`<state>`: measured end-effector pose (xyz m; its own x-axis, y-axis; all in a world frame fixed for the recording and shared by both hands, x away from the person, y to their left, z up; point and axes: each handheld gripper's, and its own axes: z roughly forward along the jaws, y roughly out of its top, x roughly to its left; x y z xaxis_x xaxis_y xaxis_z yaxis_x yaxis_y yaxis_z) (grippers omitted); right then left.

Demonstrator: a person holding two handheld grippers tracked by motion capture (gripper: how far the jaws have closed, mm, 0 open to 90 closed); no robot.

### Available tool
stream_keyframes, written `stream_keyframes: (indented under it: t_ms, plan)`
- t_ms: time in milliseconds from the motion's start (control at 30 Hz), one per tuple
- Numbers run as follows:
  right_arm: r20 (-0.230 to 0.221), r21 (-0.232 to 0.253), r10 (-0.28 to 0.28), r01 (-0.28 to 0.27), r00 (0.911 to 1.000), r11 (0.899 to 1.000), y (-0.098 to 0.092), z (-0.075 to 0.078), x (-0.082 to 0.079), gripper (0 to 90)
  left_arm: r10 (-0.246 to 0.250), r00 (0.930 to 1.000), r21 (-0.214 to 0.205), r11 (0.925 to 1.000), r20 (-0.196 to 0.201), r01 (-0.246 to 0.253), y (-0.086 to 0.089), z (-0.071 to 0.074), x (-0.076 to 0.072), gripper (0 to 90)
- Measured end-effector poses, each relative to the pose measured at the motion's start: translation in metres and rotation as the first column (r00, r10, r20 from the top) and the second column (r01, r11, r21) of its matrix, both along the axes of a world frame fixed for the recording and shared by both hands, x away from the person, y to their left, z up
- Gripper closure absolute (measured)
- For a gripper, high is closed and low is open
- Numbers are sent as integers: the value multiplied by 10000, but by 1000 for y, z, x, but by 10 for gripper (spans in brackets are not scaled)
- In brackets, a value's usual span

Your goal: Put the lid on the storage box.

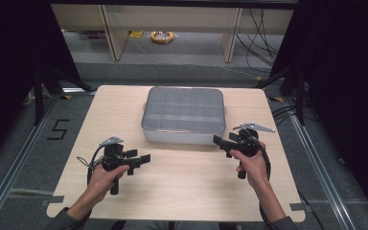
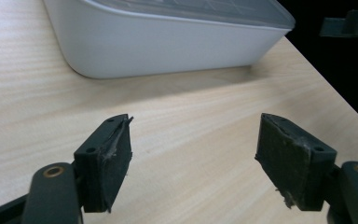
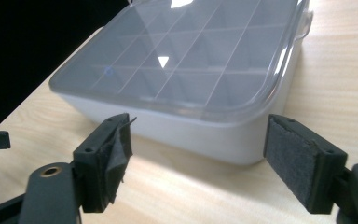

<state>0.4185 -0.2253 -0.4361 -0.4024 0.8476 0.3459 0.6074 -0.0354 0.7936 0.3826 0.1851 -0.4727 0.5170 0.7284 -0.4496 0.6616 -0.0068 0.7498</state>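
A white plastic box (image 1: 184, 116) with a clear lid and a grid of compartments sits at the middle back of the light wooden table (image 1: 182, 187). My left gripper (image 1: 144, 158) hovers in front of the box's left corner, jaws open and empty, pointing right. My right gripper (image 1: 219, 142) is open by the box's front right corner, pointing left. In the left gripper view the box's white wall (image 2: 168, 44) lies ahead beyond the gripper (image 2: 193, 151). In the right gripper view the lidded box (image 3: 191, 70) is close, its corner just beyond the gripper (image 3: 198, 156).
The table's front half is bare wood. Black frame posts (image 1: 38, 96) stand off the table's left and right back corners. Cables (image 1: 268, 43) and a yellow object (image 1: 162, 36) lie on the floor behind. A tape mark "5" (image 1: 58, 129) is on the floor left.
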Motion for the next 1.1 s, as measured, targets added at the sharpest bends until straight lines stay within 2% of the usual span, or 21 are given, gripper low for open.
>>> stream_keyframes:
  t_ms: [200,233,267,300,333,367,433,467,500,533,567,633,700,800,867,933,1033,1067,1100]
  plan:
    - [-150,-261,130,-134,9998,9996,4,-5,-10,169,-289,9995,104,9995,84,288,0,-4,-11,243]
    - [-58,-29,326,-326,9995,9995,6,-8,-14,163,-277,9996,121,9995,36,277,0,-6,-14,243]
    - [-416,120,200,-195,9989,9997,9,-7,-19,163,-289,9996,143,9995,18,289,0,-7,-16,242]
    - [-104,34,498,-498,9987,9988,8,-10,-19,163,-289,9996,143,9995,18,289,0,-7,-16,242]
    - [-191,-97,472,-474,9987,9988,10,-11,-22,163,-298,9996,181,9994,-1,298,-1,-9,-20,241]
    - [-344,93,403,-400,9986,9992,13,-12,-25,163,-383,9993,225,9990,-1,383,-2,-10,-22,242]
    - [-213,-11,606,-606,9979,9982,13,-14,-29,163,-481,9988,333,9983,41,479,-3,-10,-26,241]
    - [-353,-148,683,-688,9970,9975,13,-14,-32,163,-506,9987,390,9980,94,502,-5,-10,-29,241]
    - [-189,-5,722,-722,9972,9974,14,-17,-34,163,-587,9981,442,9973,174,579,-6,-11,-31,241]
    - [-275,-94,733,-736,9969,9972,14,-17,-37,163,-587,9981,442,9973,174,579,-6,-11,-31,241]
    - [-350,-123,793,-798,9962,9967,15,-18,-39,163,-586,9979,636,9964,289,567,-8,-11,-34,241]
    - [-274,-156,809,-813,9963,9966,15,-20,-42,163,-666,9973,728,9953,295,643,-8,-12,-36,241]
    - [-288,-80,892,-894,9956,9960,16,-22,-47,163,-700,9972,762,9948,277,677,-8,-14,-38,241]
    - [-396,-209,921,-929,9950,9955,15,-25,-54,163,-724,9971,813,9942,243,702,-9,-16,-42,241]
    - [-357,-71,974,-977,9946,9952,15,-28,-58,163,-800,9966,853,9933,192,781,-10,-18,-44,241]
    - [-458,-329,1086,-1102,9930,9934,13,-30,-64,163,-927,9955,953,9913,186,906,-12,-20,-48,241]
    - [-547,-244,1103,-1118,9924,9934,12,-33,-71,163,-1034,9946,1013,9896,110,1017,-15,-23,-53,241]
    - [-451,-183,1155,-1164,9923,9930,12,-35,-74,163,-1061,9943,1037,9891,116,1043,-15,-23,-55,241]
    - [-570,-447,1124,-1150,9920,9924,11,-35,-75,163,-1140,9934,1096,9876,91,1123,-15,-24,-56,241]
